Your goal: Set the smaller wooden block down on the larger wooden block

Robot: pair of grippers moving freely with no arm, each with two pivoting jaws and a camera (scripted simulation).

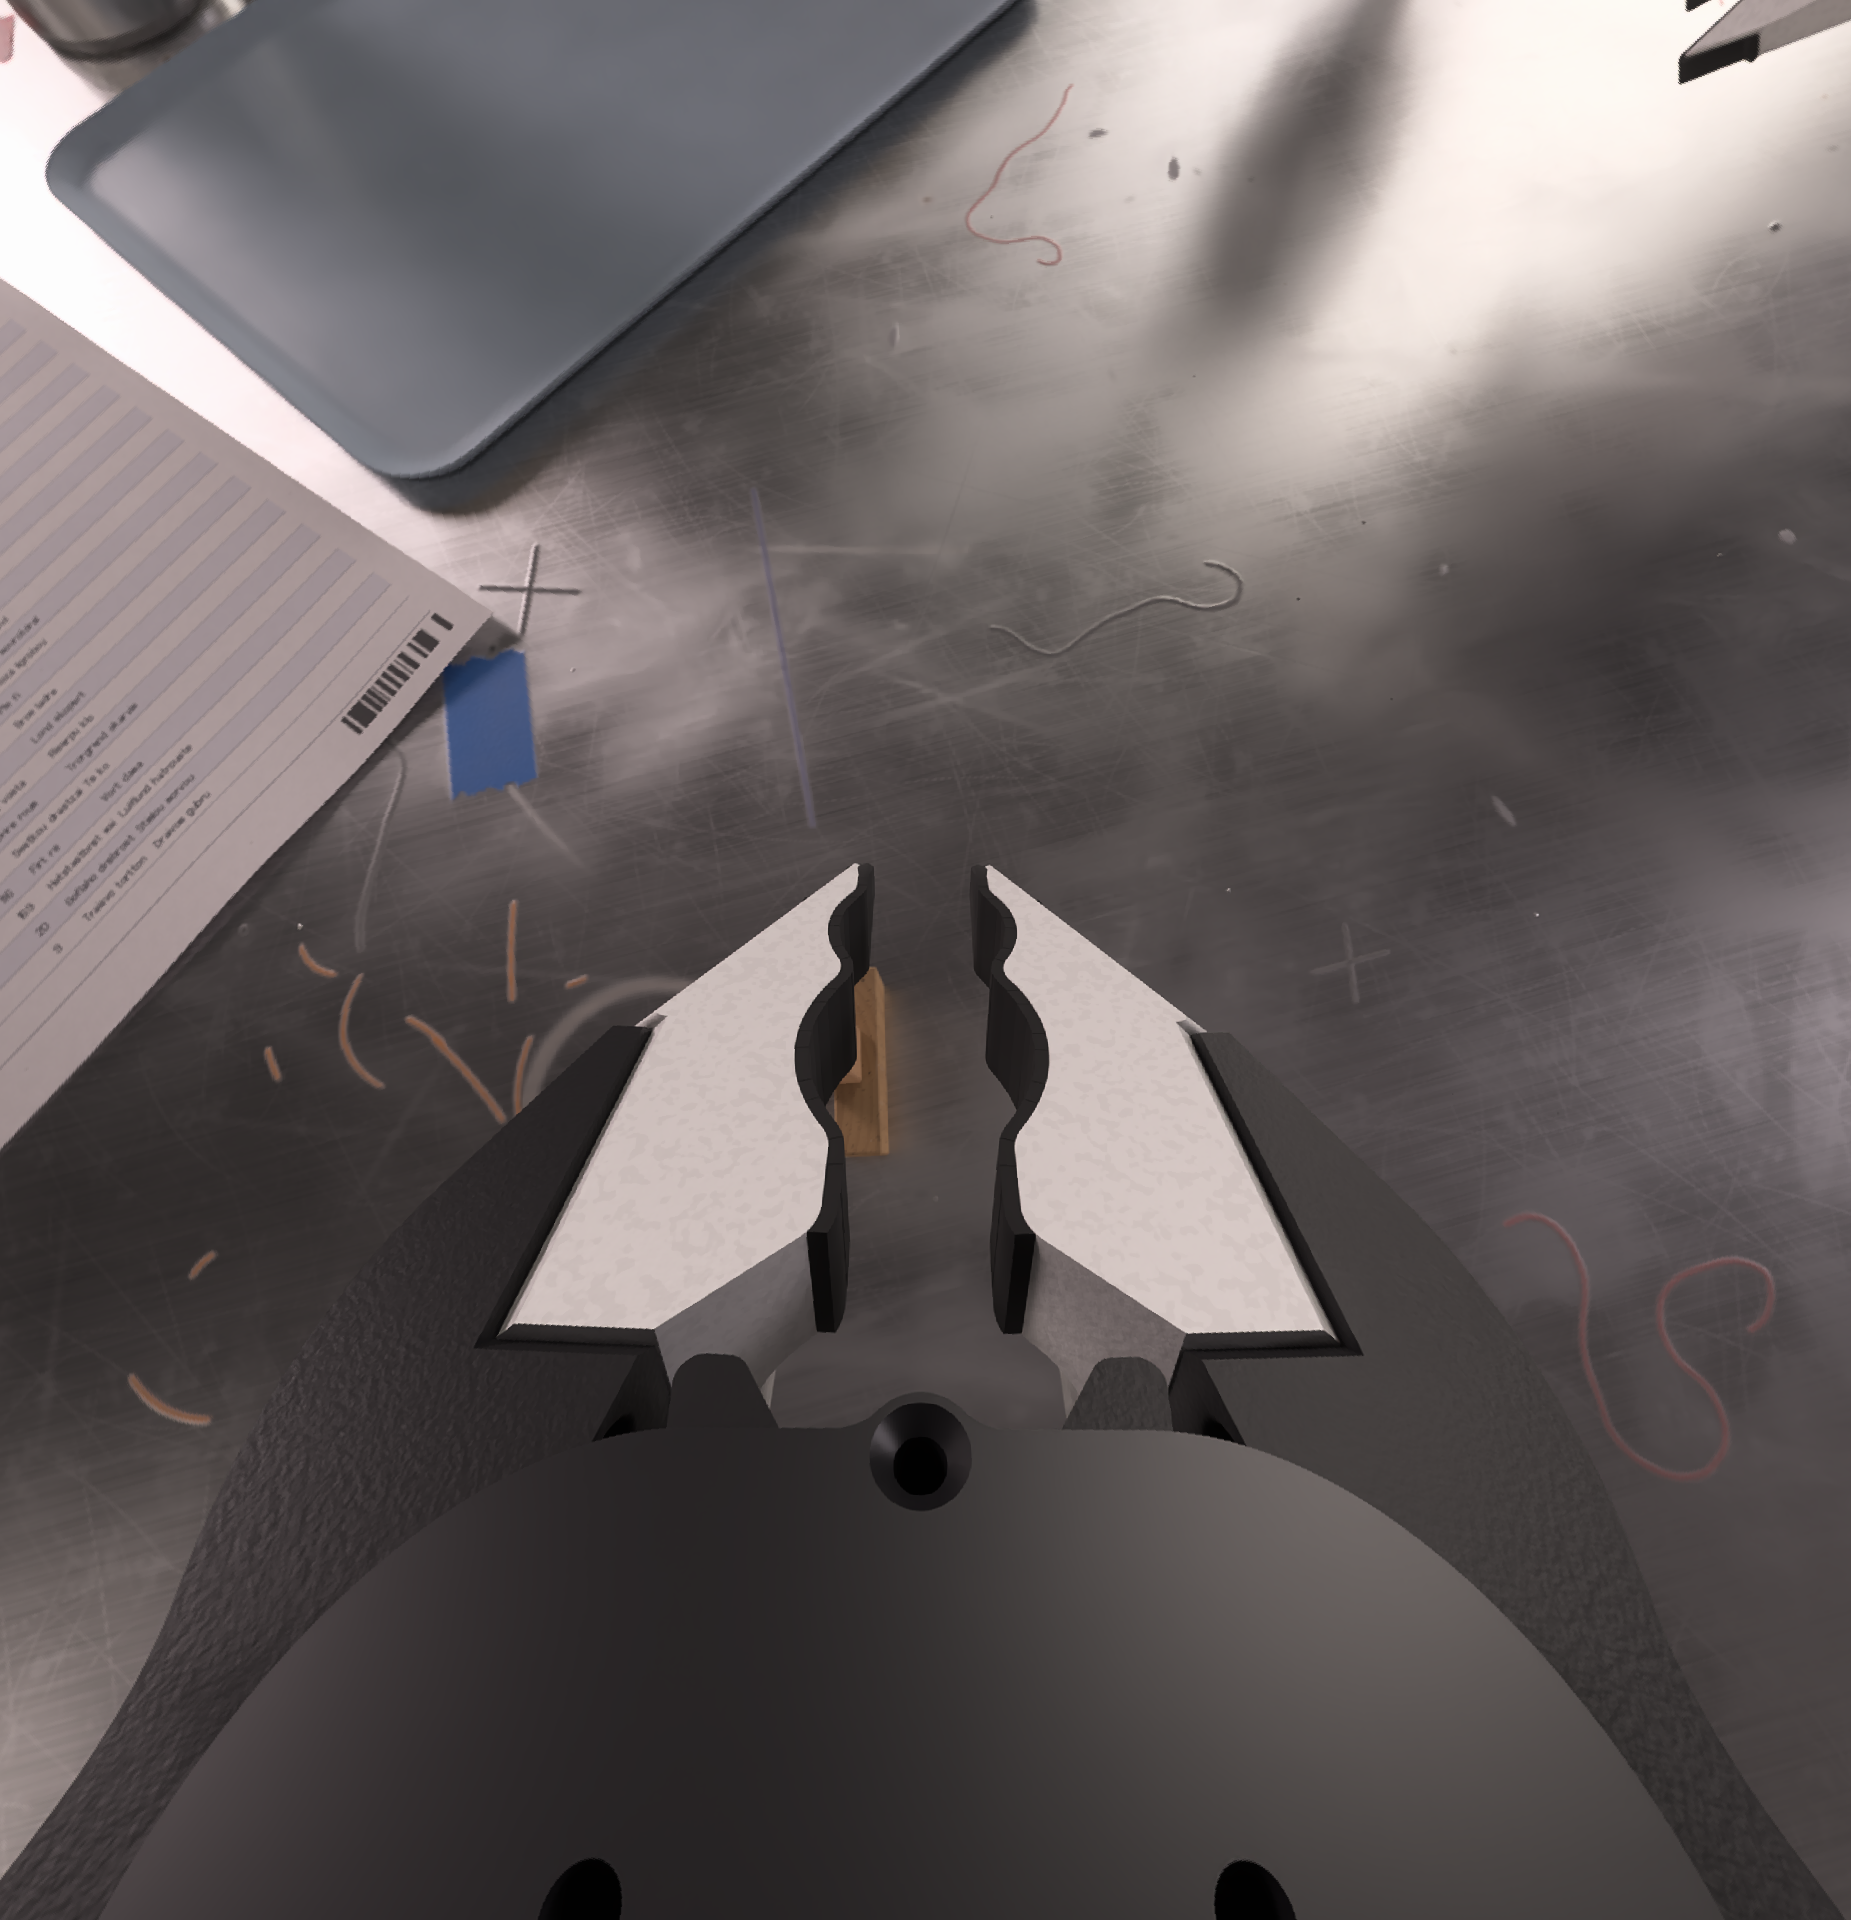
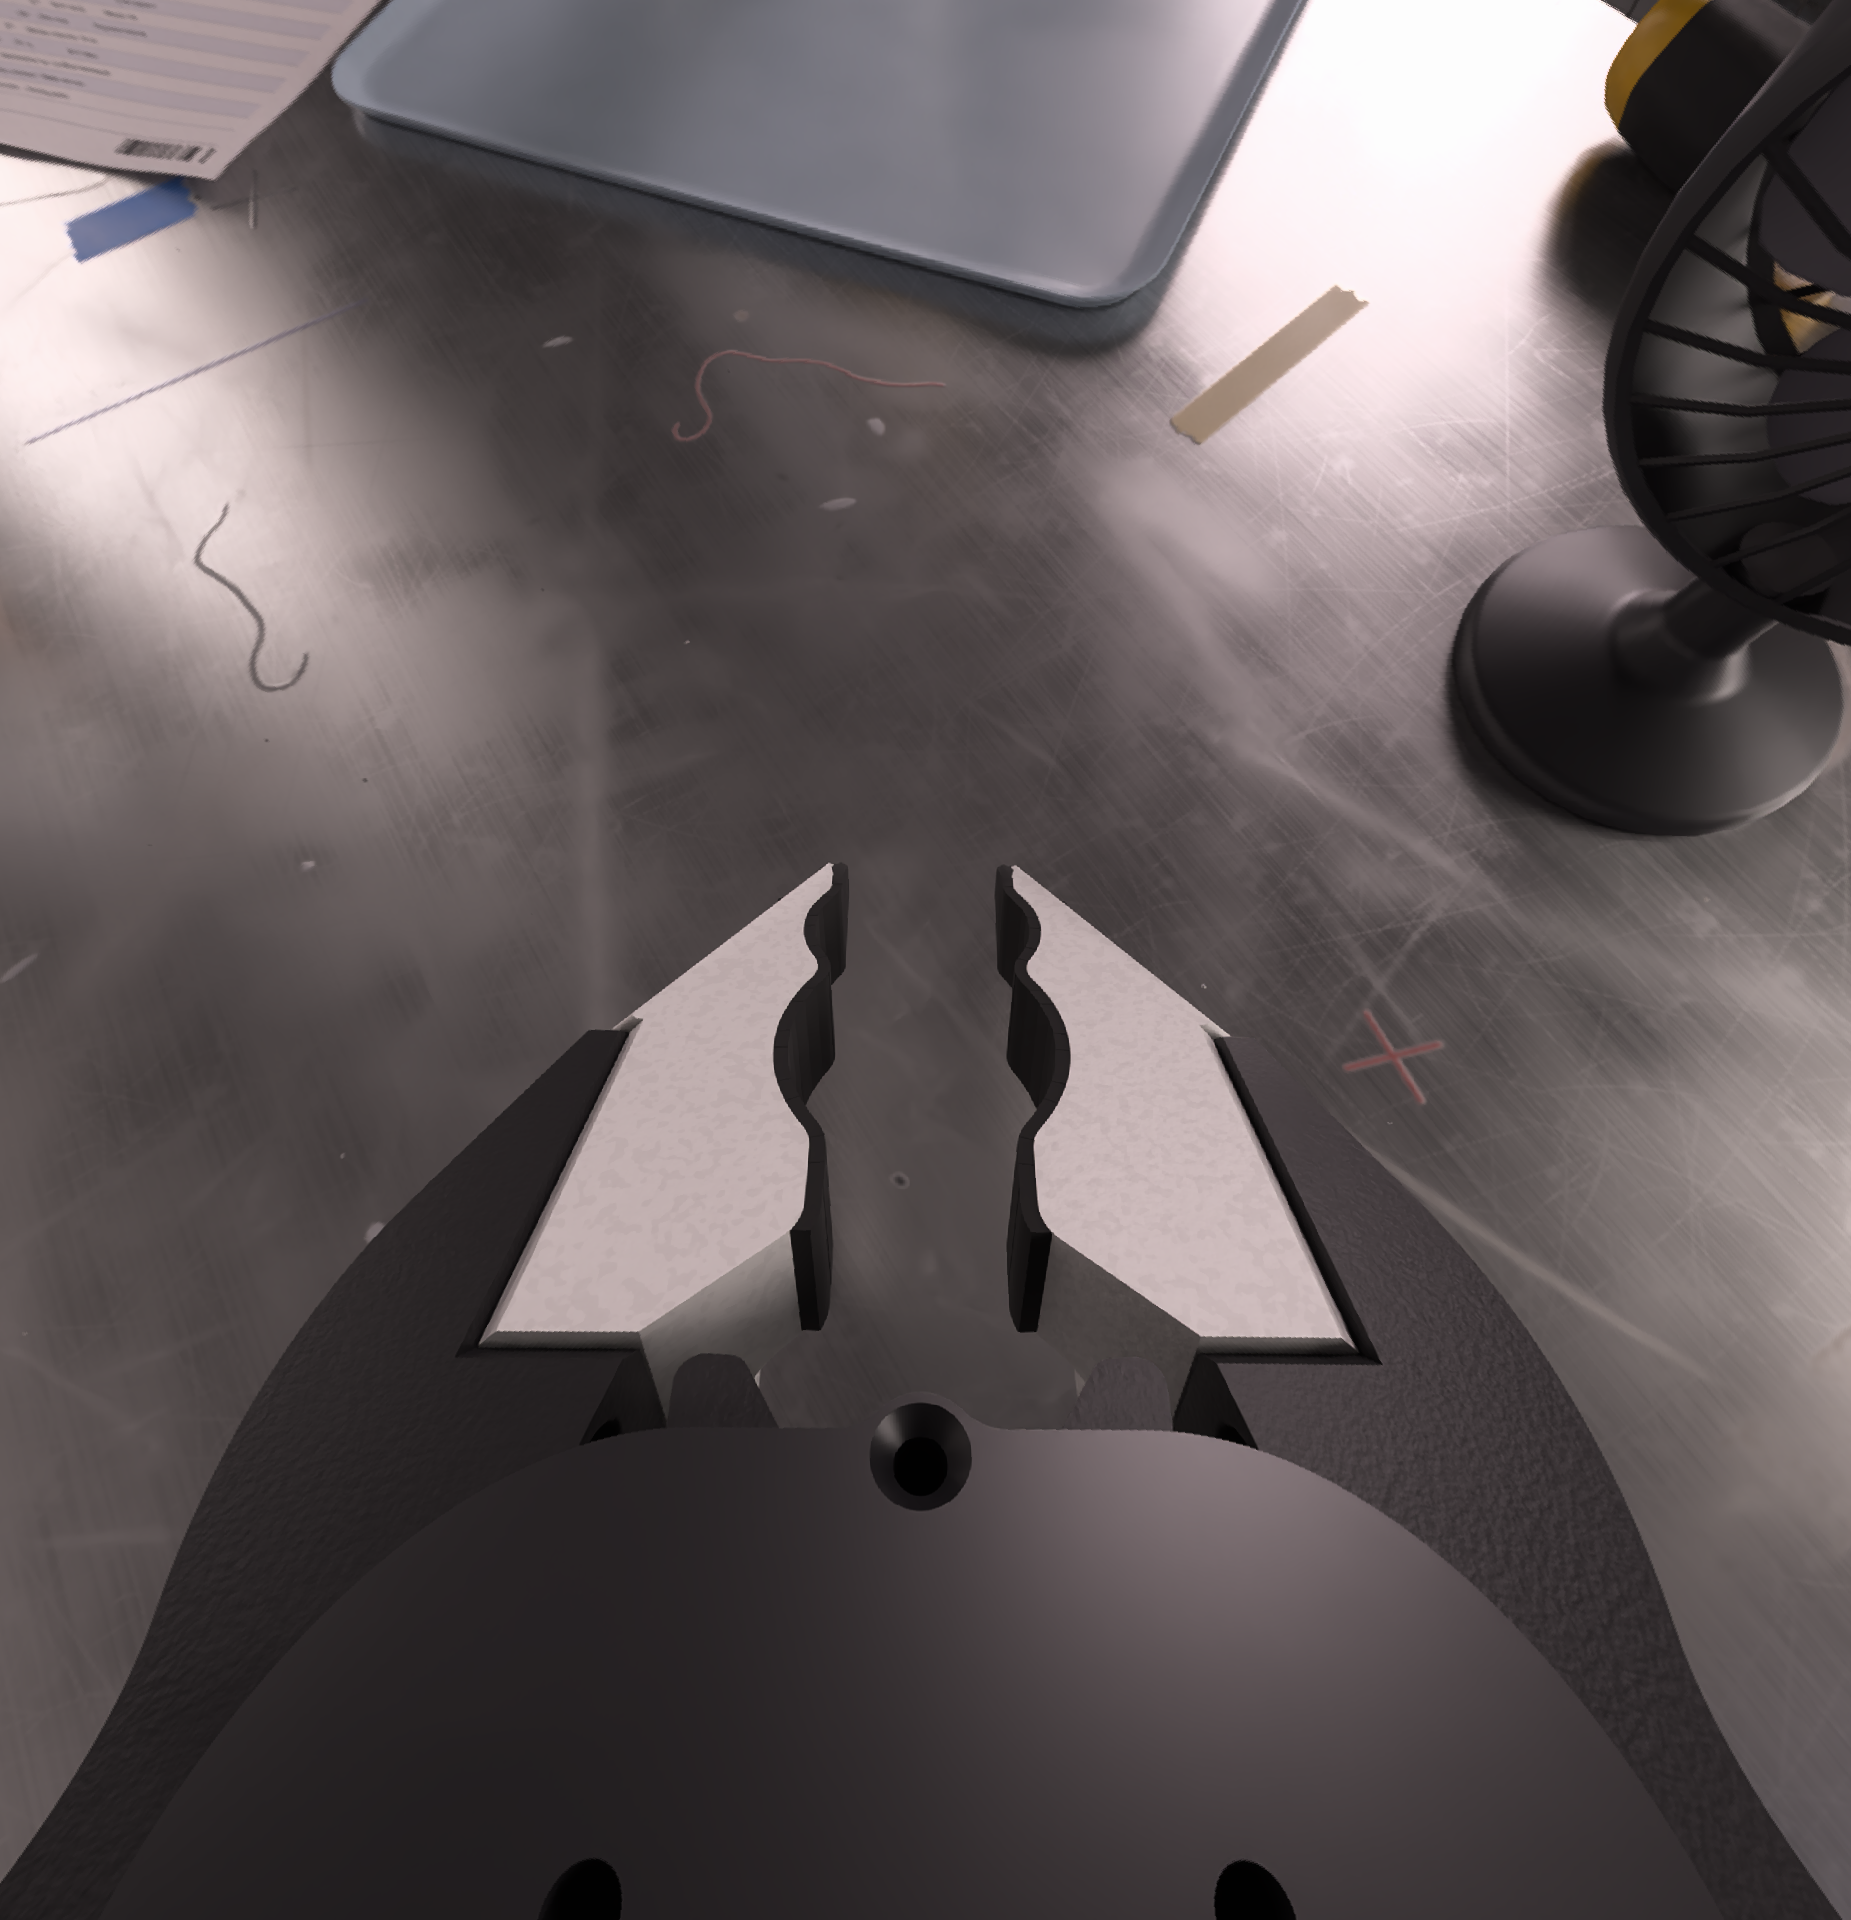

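Left wrist view shows a pale, light-grained wooden block lying on the scratched metal surface below the left gripper's slightly parted, empty jaws, half hidden by the left one.

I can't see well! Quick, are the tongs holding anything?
Left tongs: open, holding nothing; a wooden block lies on the table below.
Right tongs: open, empty.

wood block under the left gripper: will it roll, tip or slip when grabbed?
Wooden block has flat faces and square edges, so rolling seems unlikely. It looks rigid and probably light. Mostly hidden behind the left gripper's finger, so tipping is hard to judge.
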